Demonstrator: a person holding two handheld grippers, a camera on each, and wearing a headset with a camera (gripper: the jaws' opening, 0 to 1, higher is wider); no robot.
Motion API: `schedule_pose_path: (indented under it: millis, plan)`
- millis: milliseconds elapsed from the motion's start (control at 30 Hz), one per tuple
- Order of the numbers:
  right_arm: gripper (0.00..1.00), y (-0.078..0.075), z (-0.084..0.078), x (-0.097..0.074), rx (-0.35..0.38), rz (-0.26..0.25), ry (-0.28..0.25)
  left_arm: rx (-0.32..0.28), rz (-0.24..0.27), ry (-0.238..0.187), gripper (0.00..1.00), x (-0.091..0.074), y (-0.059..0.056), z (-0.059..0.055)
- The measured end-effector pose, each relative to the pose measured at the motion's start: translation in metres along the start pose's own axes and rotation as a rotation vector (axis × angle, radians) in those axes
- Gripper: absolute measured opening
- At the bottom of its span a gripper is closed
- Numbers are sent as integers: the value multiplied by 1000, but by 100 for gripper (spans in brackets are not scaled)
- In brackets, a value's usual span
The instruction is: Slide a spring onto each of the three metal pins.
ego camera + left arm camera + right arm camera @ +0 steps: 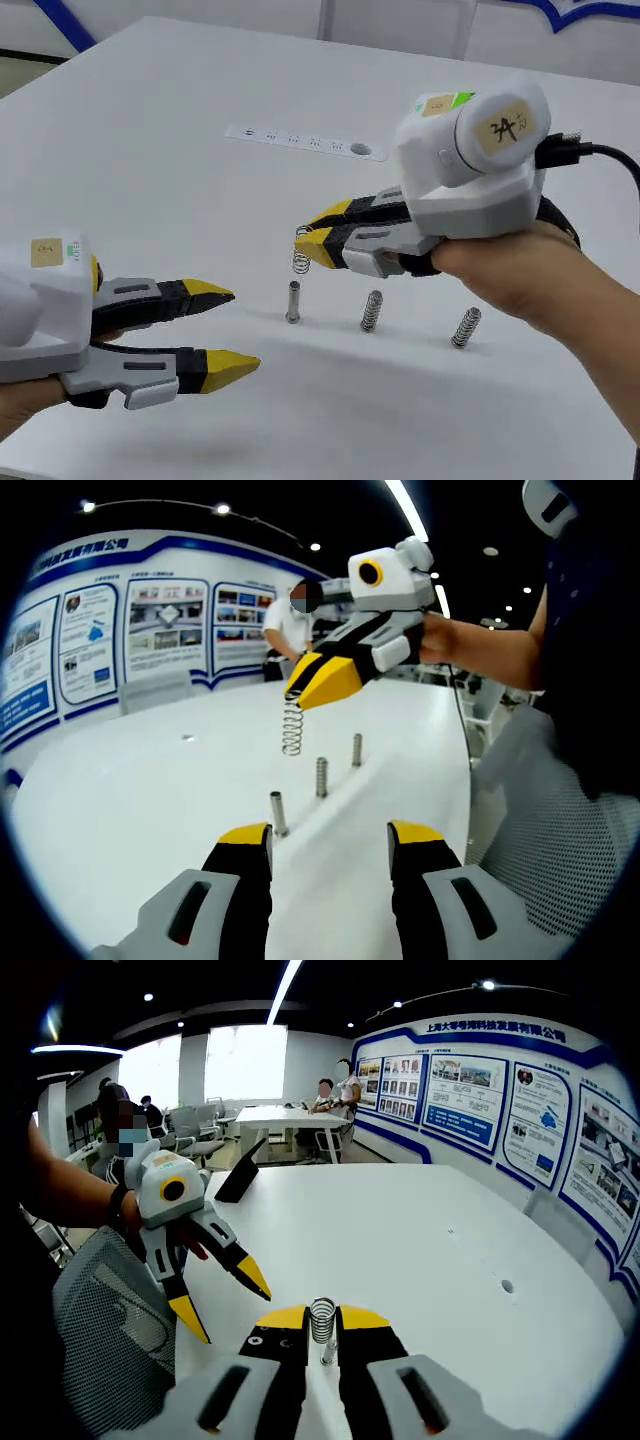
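Pinching a spring (pixel 301 260) by its top, the right gripper (pixel 312 240) holds it just above the bare pin (pixel 293 301).
Middle pin (pixel 372 311) and end pin (pixel 466 327) each wear a spring; left gripper (pixel 243 330) hangs nearby, jaws spread, over the table (pixel 150 150).

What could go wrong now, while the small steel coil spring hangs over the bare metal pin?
1. The right gripper pinches the small steel coil spring only near its top, so it may swing and miss the bare metal pin.
2. Released too early, it could bounce off the white table.
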State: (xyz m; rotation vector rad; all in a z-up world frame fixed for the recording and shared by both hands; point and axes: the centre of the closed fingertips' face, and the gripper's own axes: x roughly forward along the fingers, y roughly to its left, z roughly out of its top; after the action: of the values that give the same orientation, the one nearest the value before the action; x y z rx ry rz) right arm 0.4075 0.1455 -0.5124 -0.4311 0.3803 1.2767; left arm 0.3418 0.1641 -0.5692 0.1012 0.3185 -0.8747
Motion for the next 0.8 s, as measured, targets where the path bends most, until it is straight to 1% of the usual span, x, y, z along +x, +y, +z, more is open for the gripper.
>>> schedule_pose_path:
  millis: [133, 200, 367, 533, 700, 800]
  plan:
    - [11, -5, -3, 5, 14, -15, -8, -7, 9, -2, 51, -2, 0, -1]
    - [11, -6, -5, 8, 21, -16, -4, -10, 13, -3, 52, -3, 1, -2]
    - [11, -8, -9, 14, 26, -27, -11, -16, 20, -6, 55, -4, 1, -3]
    - [11, -10, -18, 21, 33, -27, 8, -20, 22, -5, 57, -5, 0, -4]
    - [11, -14, -24, 26, 48, -27, 9, -25, 19, -8, 60, -4, 0, -4]
    - [11, -13, -25, 28, 51, -25, 11, -27, 16, -8, 61, -3, -1, -4]
